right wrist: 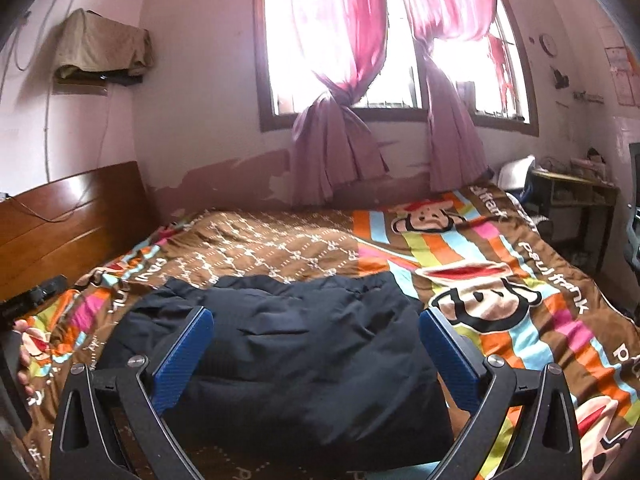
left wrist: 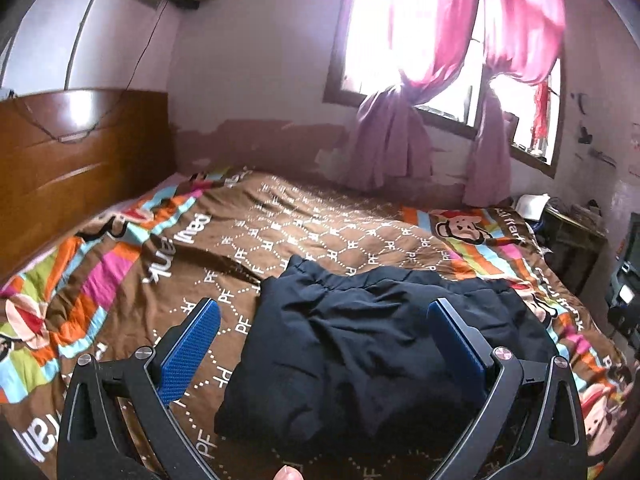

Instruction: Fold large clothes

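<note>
Puffy navy jacket (left wrist: 360, 344) lies bundled on the bed (left wrist: 280, 216), at twelve o'clock of both grippers, fingers (left wrist: 192, 344) apart and empty; slippery padding may spring open if pinched shallowly.

A wooden headboard (left wrist: 76, 148) stands against the pale wall (left wrist: 256, 60), whose paint peels low down. Bright daylight floods through the window (right wrist: 344, 40) behind knotted pink curtains (right wrist: 332, 92). A cluttered side table (right wrist: 576, 188) stands at right.

Window panes (right wrist: 320, 40) blown white; shelf clutter (right wrist: 576, 168) too small.
</note>
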### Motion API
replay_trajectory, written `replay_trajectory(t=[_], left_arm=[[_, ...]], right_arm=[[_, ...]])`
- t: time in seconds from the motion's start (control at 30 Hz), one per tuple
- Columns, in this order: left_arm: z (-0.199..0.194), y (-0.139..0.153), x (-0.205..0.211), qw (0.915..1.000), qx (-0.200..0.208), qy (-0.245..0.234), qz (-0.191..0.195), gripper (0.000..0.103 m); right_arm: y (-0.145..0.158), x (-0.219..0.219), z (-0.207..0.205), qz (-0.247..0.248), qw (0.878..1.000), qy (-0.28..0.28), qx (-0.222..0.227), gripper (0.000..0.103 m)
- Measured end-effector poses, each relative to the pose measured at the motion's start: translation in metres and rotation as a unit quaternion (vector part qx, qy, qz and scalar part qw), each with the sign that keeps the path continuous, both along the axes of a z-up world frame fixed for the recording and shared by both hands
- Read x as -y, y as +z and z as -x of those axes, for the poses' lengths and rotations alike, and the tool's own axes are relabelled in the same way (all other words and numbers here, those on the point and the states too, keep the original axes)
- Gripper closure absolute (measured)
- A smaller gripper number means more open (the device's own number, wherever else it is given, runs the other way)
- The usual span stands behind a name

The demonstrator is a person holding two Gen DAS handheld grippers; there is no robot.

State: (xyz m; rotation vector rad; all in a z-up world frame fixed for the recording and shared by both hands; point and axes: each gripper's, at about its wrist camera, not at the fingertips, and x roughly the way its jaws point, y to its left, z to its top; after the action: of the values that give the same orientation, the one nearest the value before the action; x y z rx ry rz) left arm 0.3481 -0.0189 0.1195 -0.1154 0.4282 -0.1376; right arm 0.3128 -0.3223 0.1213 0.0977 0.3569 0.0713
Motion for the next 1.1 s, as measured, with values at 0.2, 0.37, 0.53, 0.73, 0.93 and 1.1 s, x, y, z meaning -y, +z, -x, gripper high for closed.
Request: replay_trajectory(t=[0.2,0.37,0.53,0.73,0.93,1.1], left_arm=[[0.031,0.010,0.005,0.9996,0.023,-0.013,-0.006,0.002],[0.057,0.017,0.006,0.9987,0.044,-0.025,-0.007,0.002],[0.084,0.021,0.014,0.9972,0.061,-0.035,-0.026,0.002],[0.116,0.025,0.017,0.9960,0.074,-0.048,-0.013,0.002],[0.142,0.033,0.019,0.9944,0.086,-0.060,-0.013,0.002],[0.164,0.035,0.018,0.9935,0.093,-0.064,-0.015,0.002]], right_arm=[[0.011,-0.008,0.028,-0.003,1.000,0.002,0.017,0.000],[0.012,-0.011,0.050,-0.016,1.000,-0.001,0.023,0.000],[0.016,-0.016,0.075,-0.019,0.999,0.002,0.034,0.000],[0.025,-0.025,0.106,-0.009,0.999,0.006,0.048,0.000],[0.031,-0.035,0.130,0.015,0.998,0.017,0.057,0.000],[0.032,-0.043,0.151,0.012,0.998,0.031,0.061,0.000]])
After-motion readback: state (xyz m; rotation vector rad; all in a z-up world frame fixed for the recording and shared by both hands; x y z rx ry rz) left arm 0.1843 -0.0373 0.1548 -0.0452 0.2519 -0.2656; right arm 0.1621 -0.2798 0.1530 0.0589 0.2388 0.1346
